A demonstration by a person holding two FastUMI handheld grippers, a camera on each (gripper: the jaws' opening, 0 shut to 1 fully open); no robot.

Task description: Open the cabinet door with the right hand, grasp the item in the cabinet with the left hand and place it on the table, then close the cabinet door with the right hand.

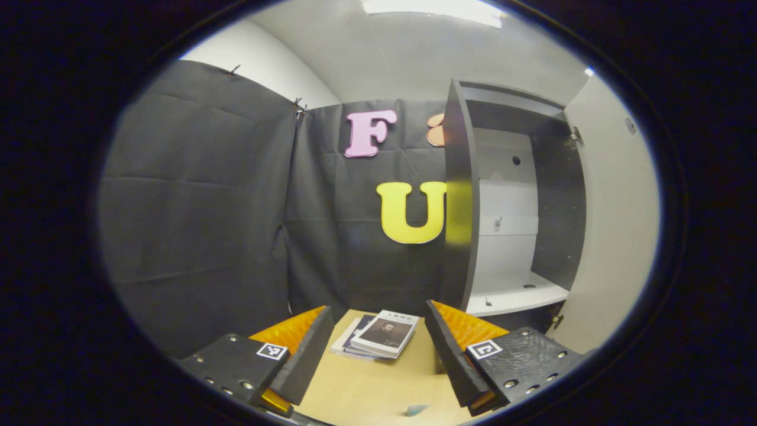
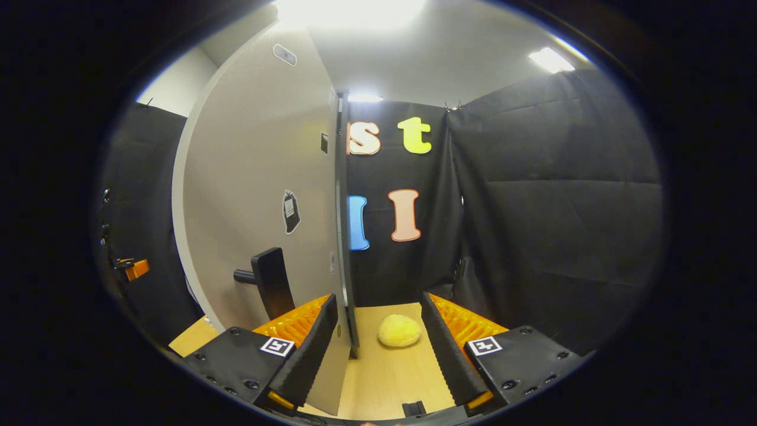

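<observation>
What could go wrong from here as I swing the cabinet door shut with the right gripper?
1. The door's free edge stands between the open right gripper's fingers, with the handle off to one side. A push may slip or catch a finger against the edge.
2. The yellow lump lies on the table just past that edge. Depending on how the door sweeps, it might get knocked.
3. The open left gripper hovers over the books near the cabinet, possibly within the door's path.

The wooden table (image 1: 366,390) carries stacked books (image 1: 381,335); a yellow fuzzy lump (image 2: 399,330) rests there too.
</observation>
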